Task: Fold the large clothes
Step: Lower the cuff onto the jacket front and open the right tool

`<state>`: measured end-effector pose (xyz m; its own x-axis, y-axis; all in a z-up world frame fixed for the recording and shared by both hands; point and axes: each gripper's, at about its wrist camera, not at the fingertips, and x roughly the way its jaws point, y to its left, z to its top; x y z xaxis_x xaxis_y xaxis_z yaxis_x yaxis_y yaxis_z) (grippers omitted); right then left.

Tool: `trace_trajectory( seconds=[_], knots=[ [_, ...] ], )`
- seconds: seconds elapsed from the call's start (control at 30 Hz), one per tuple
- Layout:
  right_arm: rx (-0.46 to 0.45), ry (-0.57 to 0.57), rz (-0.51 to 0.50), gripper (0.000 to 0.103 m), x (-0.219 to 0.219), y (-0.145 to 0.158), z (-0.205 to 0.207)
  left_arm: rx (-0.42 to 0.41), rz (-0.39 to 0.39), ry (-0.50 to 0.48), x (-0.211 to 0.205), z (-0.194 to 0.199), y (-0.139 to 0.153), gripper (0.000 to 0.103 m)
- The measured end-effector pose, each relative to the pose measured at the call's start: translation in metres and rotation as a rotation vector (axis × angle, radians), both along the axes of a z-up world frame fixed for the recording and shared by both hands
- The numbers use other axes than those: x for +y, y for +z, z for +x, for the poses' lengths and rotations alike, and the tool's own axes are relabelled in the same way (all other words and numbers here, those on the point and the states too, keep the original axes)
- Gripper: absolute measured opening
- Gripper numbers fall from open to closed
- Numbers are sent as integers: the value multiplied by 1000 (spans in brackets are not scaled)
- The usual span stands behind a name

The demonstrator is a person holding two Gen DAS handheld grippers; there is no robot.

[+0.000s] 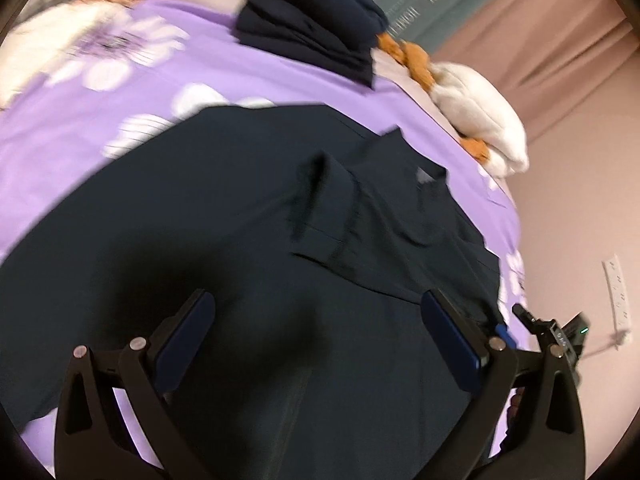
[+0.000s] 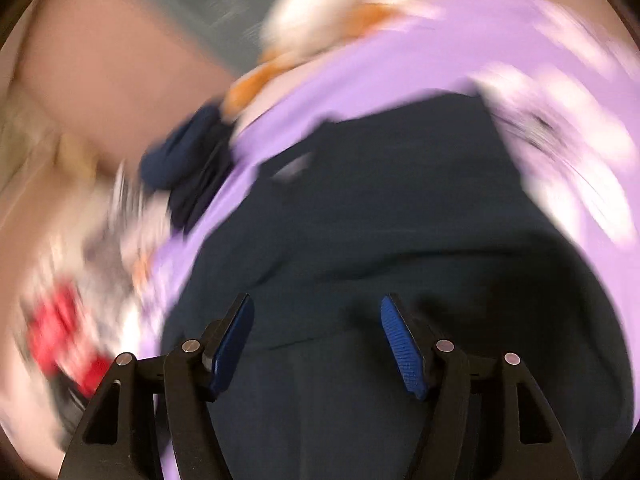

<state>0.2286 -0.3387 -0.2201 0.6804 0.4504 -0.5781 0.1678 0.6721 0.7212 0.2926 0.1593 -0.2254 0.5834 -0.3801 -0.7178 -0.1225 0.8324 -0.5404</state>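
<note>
The left gripper (image 1: 316,336) has its fingers (image 1: 186,340) spread wide with nothing between them, hovering just above the dark shirt (image 1: 280,216). The right gripper (image 2: 318,344) also stands with its fingers (image 2: 402,350) apart and empty over the same cloth; its view is badly smeared, so fine detail there cannot be read. The shirt lies spread on the bed (image 1: 168,80), which is covered by a purple sheet with white flowers. One sleeve (image 1: 326,200) is already turned in across the body, and the collar with its small label (image 1: 424,176) points toward the far side. It looks like thin, soft knit: light, limp, with no stiffness of its own, likely to sag and crease when lifted and to drag along the sheet rather than slide cleanly. Judging from this, the best hold is on a doubled edge such as the hem or a shoulder seam, pinching both layers so the fold does not slip apart. Farther off, a pile of dark clothes (image 1: 312,28) sits near the bed's far edge, beside white and orange bedding (image 1: 476,116).
</note>
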Motion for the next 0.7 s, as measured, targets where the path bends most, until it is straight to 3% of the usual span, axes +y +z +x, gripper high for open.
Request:
trace_trajectory(
  seconds=[0.1,0.17,0.33,0.43,0.47,0.5,0.57,0.63,0.7],
  knots=[
    [36,-111,78,67,-37,-19,-8,9,3,-45,-22,19,-8,103],
    [50,-120,92,66,-43,-25,-3,17,49,-64,-37,37,-13,103],
    [79,-140,108,66,-32,-36,23,2,228,-57,-58,74,-21,103],
    [82,-206,146,64,-28,-45,39,13,242,-49,-58,83,-30,103],
    [103,-240,177,54,-30,-52,43,17,240,-48,-58,85,-34,103],
    [122,-270,220,33,-35,-61,44,20,241,-46,-57,86,-36,103],
    [126,-338,238,8,-41,-65,43,31,248,-46,-58,88,-41,103],
    [65,-381,174,6,-45,-53,38,29,261,-57,-64,89,-42,103],
    [-22,-417,196,6,-58,-39,27,14,270,-83,-73,89,-41,103]
  ],
)
